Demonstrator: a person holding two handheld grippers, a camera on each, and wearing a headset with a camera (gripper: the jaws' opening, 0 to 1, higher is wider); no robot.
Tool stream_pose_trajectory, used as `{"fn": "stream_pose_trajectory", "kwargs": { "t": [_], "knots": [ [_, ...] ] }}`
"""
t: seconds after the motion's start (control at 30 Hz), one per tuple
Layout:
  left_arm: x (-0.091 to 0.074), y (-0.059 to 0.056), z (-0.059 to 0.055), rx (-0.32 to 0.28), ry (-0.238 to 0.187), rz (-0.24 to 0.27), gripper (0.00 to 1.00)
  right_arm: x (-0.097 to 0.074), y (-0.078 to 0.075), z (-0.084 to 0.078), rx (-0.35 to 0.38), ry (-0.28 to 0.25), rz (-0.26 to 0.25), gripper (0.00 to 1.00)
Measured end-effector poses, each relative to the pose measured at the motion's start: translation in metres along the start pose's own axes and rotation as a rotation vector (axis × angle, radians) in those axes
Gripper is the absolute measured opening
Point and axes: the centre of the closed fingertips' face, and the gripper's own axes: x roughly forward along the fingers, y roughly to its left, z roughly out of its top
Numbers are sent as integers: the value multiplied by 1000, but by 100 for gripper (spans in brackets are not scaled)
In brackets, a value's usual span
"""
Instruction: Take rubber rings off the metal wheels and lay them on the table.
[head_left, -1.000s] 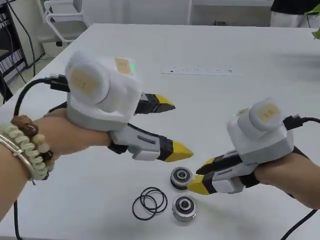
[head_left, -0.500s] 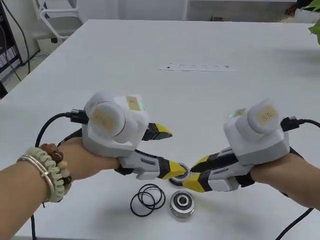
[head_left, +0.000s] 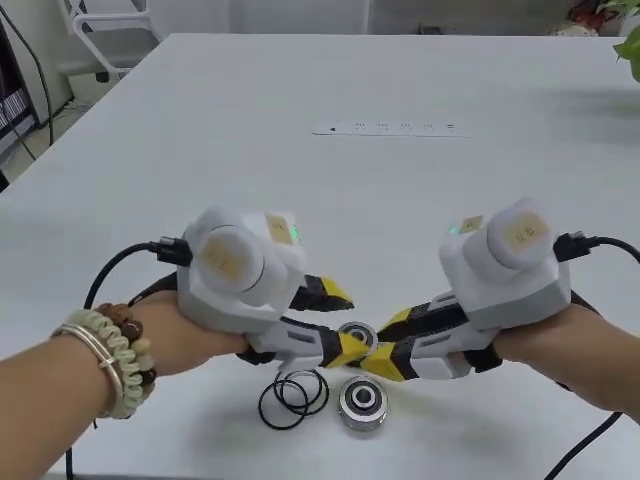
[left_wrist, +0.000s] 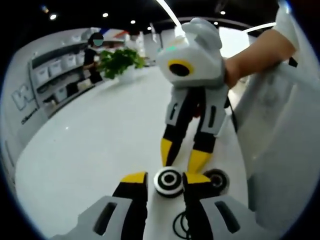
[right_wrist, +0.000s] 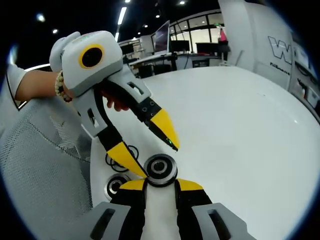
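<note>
Your left tool (head_left: 346, 320) and right tool (head_left: 384, 344), jaws parted, meet at the far wheel (head_left: 357, 333). The near wheel (head_left: 362, 400) sits beside loose rings (head_left: 292, 395) on the table (head_left: 300, 150).

Grippers: left gripper (head_left: 347, 322), right gripper (head_left: 380, 346); white housings, black jaws, yellow tips.
Lights: small green lamp (head_left: 293, 235) atop each.
Cables (head_left: 120, 268): black, one per gripper.
Left wrist: bead bracelets (head_left: 105, 358), pale and brown.
Sleeve (left_wrist: 280, 125): white.

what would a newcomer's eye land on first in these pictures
The left tool and right tool, both yellow-tipped, meet nose to nose at a metal wheel near the front edge of the white table. The left tool's jaws straddle that wheel. Closer to the person lie a second wheel and some loose black rubber rings.
</note>
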Motion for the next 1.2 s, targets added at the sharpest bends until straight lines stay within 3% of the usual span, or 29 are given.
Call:
{"fn": "stream_pose_trajectory", "kwargs": {
  "t": [0.33, 0.5, 0.53, 0.8, 0.93, 1.2],
  "knots": [
    [3, -6, -3, -28, 2, -16, 14, 0, -1, -1, -26, 6, -3, 18],
    [3, -4, -3, -33, -3, -5, 14, -1, -1, -2, -32, 10, -3, 14],
    [2, -4, -3, -32, -5, -4, 13, -2, -3, -6, -43, 31, -11, 11],
    [2, -3, -3, -61, -14, 3, 13, -3, -5, -5, -38, 24, -16, 1],
    [2, -4, -3, -59, -15, 3, 14, -4, -9, -6, 77, 27, -26, 0],
    [4, -2, -5, -63, -14, 7, 14, -7, -16, -5, 209, 3, -24, 0]
  ]
}}
